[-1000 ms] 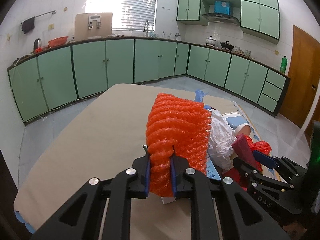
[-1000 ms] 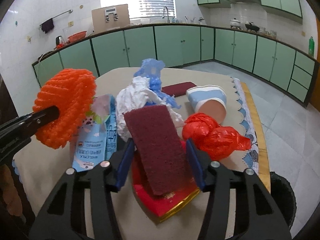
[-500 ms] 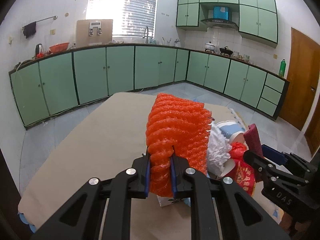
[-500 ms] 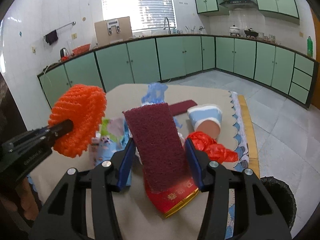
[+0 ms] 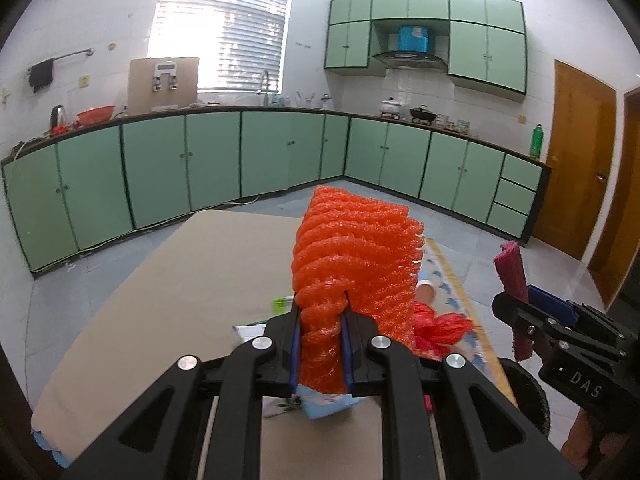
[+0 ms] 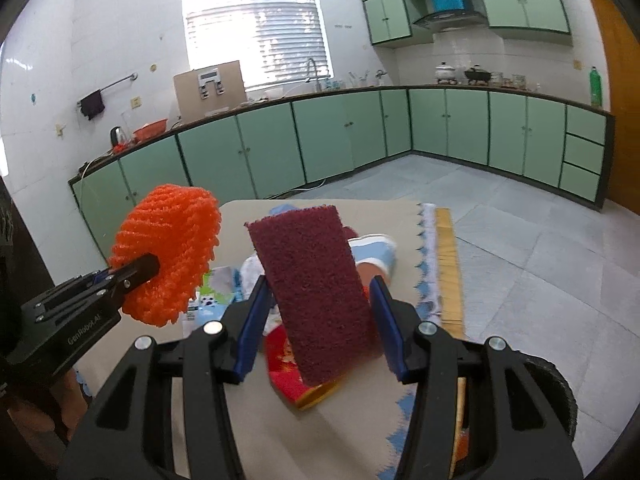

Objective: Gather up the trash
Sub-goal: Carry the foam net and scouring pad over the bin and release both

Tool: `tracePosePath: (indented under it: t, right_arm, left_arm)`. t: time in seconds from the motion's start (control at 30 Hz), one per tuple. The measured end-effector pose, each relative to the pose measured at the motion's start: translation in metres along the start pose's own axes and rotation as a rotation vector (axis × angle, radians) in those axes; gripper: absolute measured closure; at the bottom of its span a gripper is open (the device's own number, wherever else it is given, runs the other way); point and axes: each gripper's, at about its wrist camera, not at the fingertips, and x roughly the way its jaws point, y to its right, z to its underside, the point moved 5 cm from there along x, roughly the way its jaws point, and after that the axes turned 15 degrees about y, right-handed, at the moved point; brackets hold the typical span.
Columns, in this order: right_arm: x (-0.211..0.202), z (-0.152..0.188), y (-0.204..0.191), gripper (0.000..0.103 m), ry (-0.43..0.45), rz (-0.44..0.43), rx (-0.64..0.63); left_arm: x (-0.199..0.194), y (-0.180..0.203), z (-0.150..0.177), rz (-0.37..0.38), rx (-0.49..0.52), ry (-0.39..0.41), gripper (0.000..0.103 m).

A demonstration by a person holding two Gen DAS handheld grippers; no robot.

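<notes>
A beige surface (image 6: 352,412) with a blue scalloped trim (image 6: 425,280) along its 3 o'clock edge carries a cluster of trash. In the right wrist view a red and gold packet (image 6: 288,376) lies at centre, a blue and white cup (image 6: 378,254) on its side at 1 o'clock, printed wrappers (image 6: 212,300) at 10 o'clock.

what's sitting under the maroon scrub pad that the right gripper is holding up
Below the maroon scrub pad lies a red and gold packet on the table. The pad covers most of it.
</notes>
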Motion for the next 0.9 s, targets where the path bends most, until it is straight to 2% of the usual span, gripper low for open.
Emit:
tracePosePath:
  t: [0.4, 0.9]
  right_arm:
    - [-0.049, -0.009, 0.071, 0.054, 0.048, 0.153, 0.025]
    - [-0.106, 0.026, 0.196, 0.054, 0.057, 0.408, 0.107]
  left_arm:
    - [0.009, 0.073, -0.002, 0.166, 0.029, -0.015, 0.087]
    - [0.031, 0.188, 0.022, 0.358, 0.083, -0.073, 0.087]
